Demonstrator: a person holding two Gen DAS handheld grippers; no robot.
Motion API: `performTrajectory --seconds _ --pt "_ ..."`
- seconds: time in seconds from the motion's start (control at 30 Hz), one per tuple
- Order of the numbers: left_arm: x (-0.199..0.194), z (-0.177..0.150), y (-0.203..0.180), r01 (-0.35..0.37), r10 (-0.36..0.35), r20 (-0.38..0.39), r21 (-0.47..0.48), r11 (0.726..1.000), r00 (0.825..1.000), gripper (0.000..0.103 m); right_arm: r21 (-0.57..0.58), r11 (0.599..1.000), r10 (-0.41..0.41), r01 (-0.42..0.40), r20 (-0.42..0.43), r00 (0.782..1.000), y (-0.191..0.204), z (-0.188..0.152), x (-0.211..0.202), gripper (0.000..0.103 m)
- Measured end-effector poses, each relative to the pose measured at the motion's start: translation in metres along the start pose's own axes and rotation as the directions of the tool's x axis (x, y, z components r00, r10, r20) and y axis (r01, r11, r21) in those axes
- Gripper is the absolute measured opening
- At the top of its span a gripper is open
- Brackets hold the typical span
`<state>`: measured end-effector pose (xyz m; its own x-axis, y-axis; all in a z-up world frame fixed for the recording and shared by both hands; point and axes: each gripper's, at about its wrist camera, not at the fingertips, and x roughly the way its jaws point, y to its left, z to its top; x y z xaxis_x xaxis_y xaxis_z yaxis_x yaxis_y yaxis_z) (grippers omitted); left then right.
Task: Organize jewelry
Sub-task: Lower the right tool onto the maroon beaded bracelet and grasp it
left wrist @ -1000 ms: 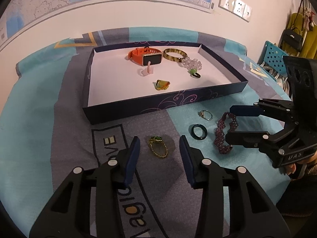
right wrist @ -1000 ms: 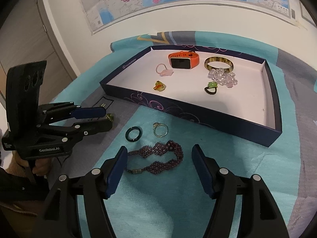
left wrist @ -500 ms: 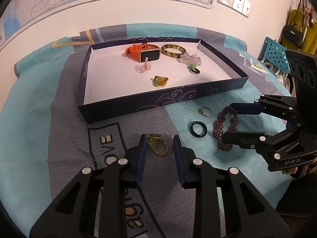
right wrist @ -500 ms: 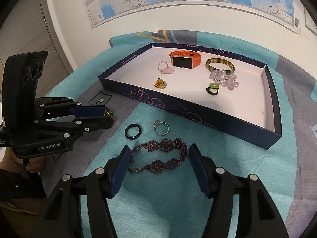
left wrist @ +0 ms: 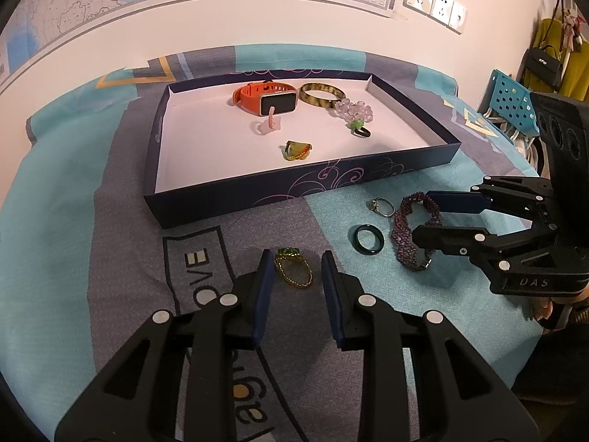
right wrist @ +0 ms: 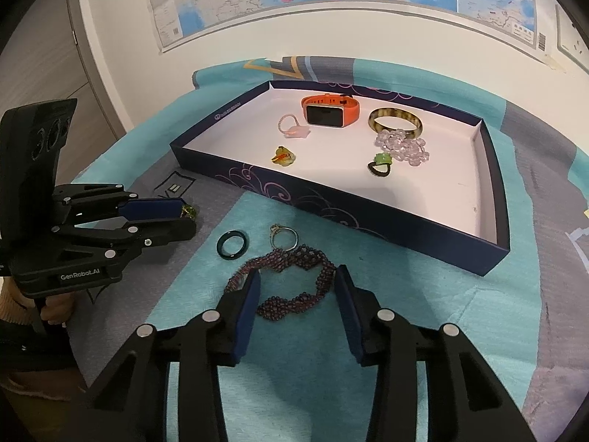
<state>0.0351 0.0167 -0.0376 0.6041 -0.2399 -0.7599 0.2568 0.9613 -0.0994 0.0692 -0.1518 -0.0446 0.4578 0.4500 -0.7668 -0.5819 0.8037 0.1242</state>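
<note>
Cloth point(left wrist: 66, 258): teal and grey spread; everything I work over lies on it.
Tray point(left wrist: 331, 184): dark blue box with white floor, at the far side of the cloth.
Tray contents: orange watch point(left wrist: 270, 99), mottled bangle point(left wrist: 322, 94), clear bead bracelet point(left wrist: 355, 108); three small rings in front of them.
My right gripper point(right wrist: 296, 287): jaws closing around the purple beaded bracelet point(right wrist: 294, 280), one pad at each end of it (I cannot tell whether they press yet).
My left gripper point(left wrist: 294, 276): jaws narrow, gold ring with green stone point(left wrist: 292, 267) between them; its left edge lies at the left pad, the right pad stands apart.
Dark green ring point(right wrist: 232, 244): flat on the cloth, between the two grippers.
Silver ring point(right wrist: 283, 237): just beside the bracelet, tray side.
</note>
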Motion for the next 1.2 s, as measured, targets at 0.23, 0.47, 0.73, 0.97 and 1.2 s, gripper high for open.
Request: performTrajectory --seconds 0.23,0.47,0.73,0.97,1.2 --pt "0.000 -0.001 0.000 0.002 -0.002 0.001 -0.002 1.000 1.000 0.027 0.027 0.999 0.019 -0.019 0.005 1.000 0.003 0.002 0.000 0.065" --pt "0.000 -0.001 0.000 0.001 -0.001 0.002 0.002 1.000 1.000 0.027 -0.035 0.999 -0.019 0.019 -0.016 1.000 0.017 0.003 0.007 0.071" --pt "0.000 -0.001 -0.002 -0.005 0.005 0.002 0.010 1.000 1.000 0.027 -0.047 0.996 -0.076 0.075 -0.009 0.997 0.010 0.003 0.007 0.038" --pt "0.000 -0.001 -0.003 -0.014 0.014 0.001 0.011 1.000 1.000 0.023 -0.010 0.998 -0.066 0.066 -0.003 0.998 -0.005 0.002 0.003 0.006" --pt "0.000 -0.001 0.000 -0.012 0.012 0.002 0.001 1.000 1.000 0.017 0.025 0.999 -0.048 0.048 0.028 0.998 -0.015 0.001 -0.005 0.005"
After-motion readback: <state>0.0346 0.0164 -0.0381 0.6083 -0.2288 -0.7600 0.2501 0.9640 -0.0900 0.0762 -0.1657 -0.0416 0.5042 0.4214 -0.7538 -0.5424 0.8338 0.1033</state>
